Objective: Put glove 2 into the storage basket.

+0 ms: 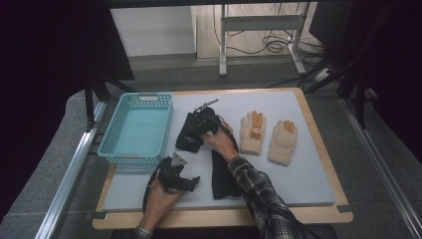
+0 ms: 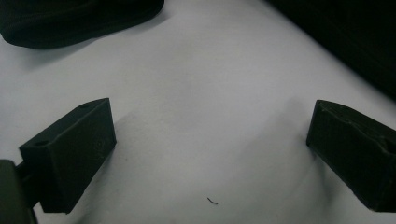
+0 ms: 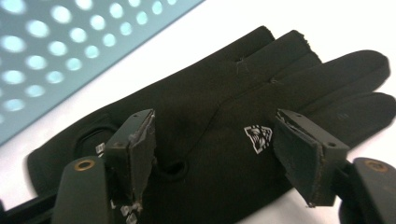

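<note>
A black glove [image 3: 219, 135] of soft, matte fabric lies flat on the pale grey mat of the desk [image 1: 308, 169], just right of the turquoise basket [image 1: 137, 128]; a small white woven emblem sits on its back and its fingers spread toward the right of the right gripper view. The right hand-held gripper [image 3: 212, 149] stands over it with its jaws apart, one on each side of the emblem, and the glove's cloth lies between them uncompressed. In the high view the right hand-held gripper [image 1: 201, 124] covers the upper part of this glove [image 1: 189, 137], while a second black glove [image 1: 224, 174] lies lengthwise nearer the person, partly under the plaid sleeve [image 1: 259, 194]. The left hand-held gripper [image 1: 186, 181] rests low at the near left of the mat, its blocky black jaws wide open over bare smooth surface, with a dark glove edge [image 2: 79, 18] at the far left of its own view. To the right, well apart from the black gloves, two cream knitted gloves [image 1: 268, 134] lie side by side, palms up, with orange-tinted fingers. The basket is rigid plastic with perforated walls and sits at the mat's left edge. The mat's wooden border is exposed along the near and right sides, and open mat remains at the near right.
</note>
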